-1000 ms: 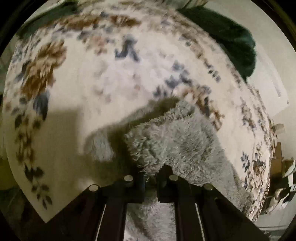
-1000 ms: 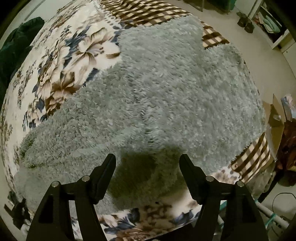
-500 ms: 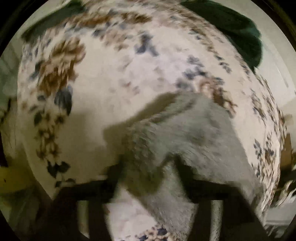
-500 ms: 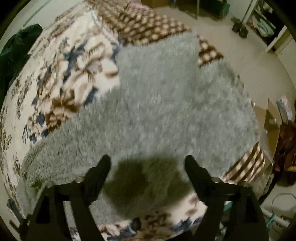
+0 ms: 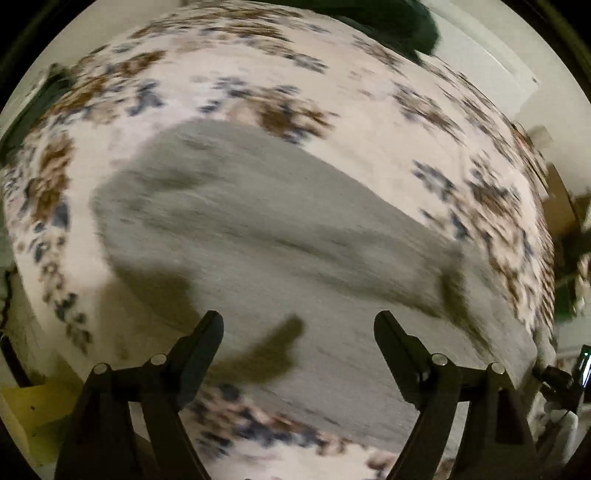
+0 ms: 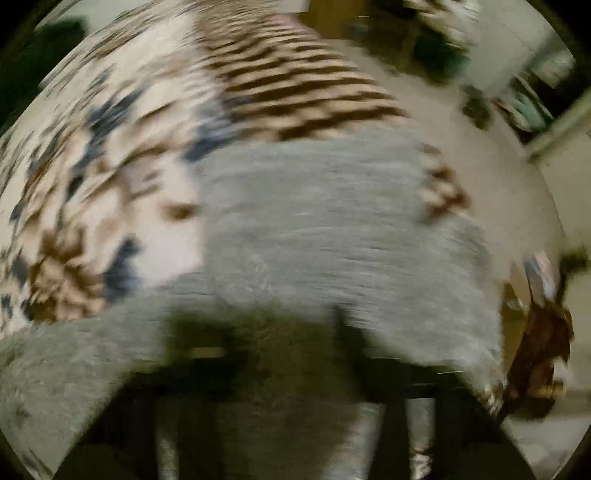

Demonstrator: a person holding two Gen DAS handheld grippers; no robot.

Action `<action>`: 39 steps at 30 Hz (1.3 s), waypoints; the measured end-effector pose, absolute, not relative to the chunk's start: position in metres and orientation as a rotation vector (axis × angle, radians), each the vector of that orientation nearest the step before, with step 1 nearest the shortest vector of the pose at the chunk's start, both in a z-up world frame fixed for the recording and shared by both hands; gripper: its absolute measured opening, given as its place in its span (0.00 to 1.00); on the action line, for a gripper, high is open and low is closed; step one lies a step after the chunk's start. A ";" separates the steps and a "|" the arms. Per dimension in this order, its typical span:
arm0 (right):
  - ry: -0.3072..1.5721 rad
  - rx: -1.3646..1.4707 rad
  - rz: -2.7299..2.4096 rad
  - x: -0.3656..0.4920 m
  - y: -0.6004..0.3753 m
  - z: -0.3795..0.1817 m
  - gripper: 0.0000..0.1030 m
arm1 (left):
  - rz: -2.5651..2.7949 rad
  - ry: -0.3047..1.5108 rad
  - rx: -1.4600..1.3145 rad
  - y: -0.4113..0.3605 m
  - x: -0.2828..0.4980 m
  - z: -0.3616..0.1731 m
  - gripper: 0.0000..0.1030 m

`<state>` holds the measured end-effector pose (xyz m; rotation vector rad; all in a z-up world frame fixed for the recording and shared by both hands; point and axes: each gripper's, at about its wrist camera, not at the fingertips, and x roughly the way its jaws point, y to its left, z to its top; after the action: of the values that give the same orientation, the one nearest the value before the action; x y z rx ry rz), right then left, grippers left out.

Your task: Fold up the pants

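From my left wrist camera, my left gripper (image 5: 298, 325) stands spread wide with nothing between its fingers, hovering above the fuzzy grey pants (image 5: 280, 236). They lie spread across the floral blanket (image 5: 369, 122) on the bed, one long length running from the upper left toward the lower right, with a fold line along it (the view is smeared, so finer detail is lost). The shadows of my gripper fingers fall on the grey fabric just ahead of them. A dark green garment (image 5: 399, 22) sits at the far edge of the bed. From my right wrist camera everything is heavily blurred: the grey pants (image 6: 325, 229) fill the middle and lower part of the view, lying over the floral blanket (image 6: 92, 177) and a brown checked part of the bedding (image 6: 295, 88). My right gripper (image 6: 291, 373) is only a dark smear low against the fabric, and I cannot tell how far apart its fingers are or whether they have hold of the pants.
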<state>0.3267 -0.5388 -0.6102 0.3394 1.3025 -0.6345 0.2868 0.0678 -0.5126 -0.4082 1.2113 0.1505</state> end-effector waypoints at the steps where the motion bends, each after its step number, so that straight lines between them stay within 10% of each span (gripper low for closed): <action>1: 1.263 0.381 -0.680 0.310 -0.551 -0.603 0.14 | 0.125 1.207 -0.403 0.057 0.287 -0.509 0.81; 7: 1.176 0.903 -0.906 0.171 -0.649 -0.602 0.17 | -0.032 1.206 -0.358 -0.014 0.290 -0.499 0.81; 11: 1.139 1.216 -0.912 0.104 -0.675 -0.634 0.43 | -0.088 1.242 -0.347 -0.045 0.290 -0.505 0.81; 20: 0.976 1.298 -0.642 0.121 -0.657 -0.658 0.44 | -0.031 1.367 -0.313 -0.054 0.282 -0.557 0.81; 22: 0.945 1.315 -0.621 0.127 -0.657 -0.666 0.41 | -0.002 1.391 -0.343 -0.046 0.279 -0.572 0.81; 23: 0.924 1.311 -0.622 0.128 -0.656 -0.667 0.10 | 0.011 1.405 -0.370 -0.041 0.277 -0.579 0.80; 27: 0.872 1.250 -0.679 0.119 -0.657 -0.631 0.04 | -0.006 1.403 -0.451 -0.032 0.267 -0.585 0.21; 28: 0.870 1.238 -0.685 0.116 -0.657 -0.621 0.04 | -0.008 1.405 -0.463 -0.031 0.264 -0.581 0.20; 34: 0.998 1.156 -0.692 0.102 -0.659 -0.618 0.05 | -0.061 1.389 -0.458 -0.028 0.253 -0.564 0.33; 39: 1.088 1.208 -0.675 0.091 -0.664 -0.652 0.37 | -0.063 1.412 -0.548 -0.018 0.261 -0.583 0.61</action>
<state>0.0914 -0.6639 -0.6523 1.2079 1.0881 -0.6755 0.2614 -0.0184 -0.5831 -0.5479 1.4116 -0.0629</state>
